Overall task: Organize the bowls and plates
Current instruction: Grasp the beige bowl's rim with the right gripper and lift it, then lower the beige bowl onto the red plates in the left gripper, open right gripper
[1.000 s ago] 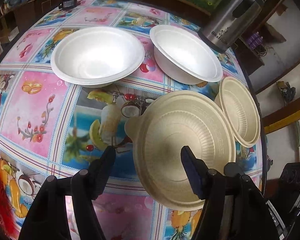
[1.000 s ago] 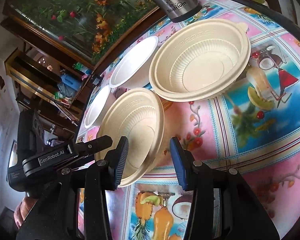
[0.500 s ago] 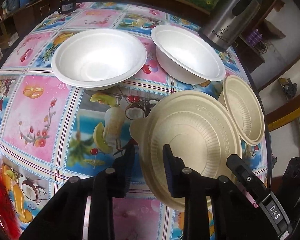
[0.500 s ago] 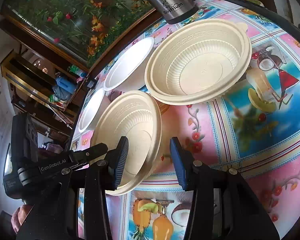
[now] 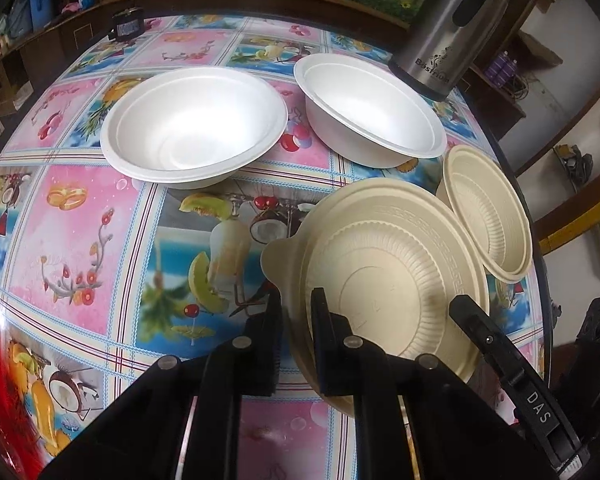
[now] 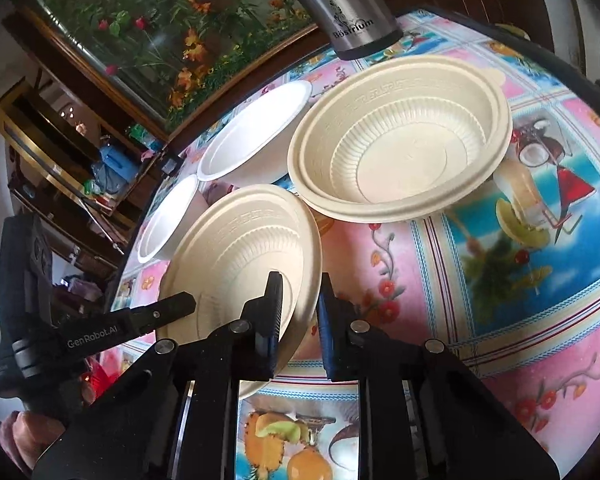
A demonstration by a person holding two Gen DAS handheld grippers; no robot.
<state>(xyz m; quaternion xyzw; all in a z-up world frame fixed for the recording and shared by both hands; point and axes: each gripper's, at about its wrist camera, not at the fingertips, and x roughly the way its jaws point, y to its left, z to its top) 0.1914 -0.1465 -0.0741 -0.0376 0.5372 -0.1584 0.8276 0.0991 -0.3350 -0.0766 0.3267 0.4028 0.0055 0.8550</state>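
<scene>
On the fruit-print surface (image 5: 80,216), two white foam bowls (image 5: 194,120) sit left of a steel flask (image 5: 452,28) lettered "Bosrium". The left gripper (image 5: 296,312) has its fingers nearly closed on the rim of the large ribbed beige bowl (image 5: 396,280); "DAS" marks the other gripper's arm. The right gripper (image 6: 298,300) pinches that bowl's right rim; the small ribbed beige bowl (image 5: 488,216) sits at the surface's right edge.

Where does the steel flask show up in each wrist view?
Left wrist: steel flask at top right, just beyond the right-hand white bowl.
Right wrist: steel flask at top centre, beyond the free beige bowl.
Shared landmark: the gripped beige bowl, its rim between the left tongs and between the right tongs.
</scene>
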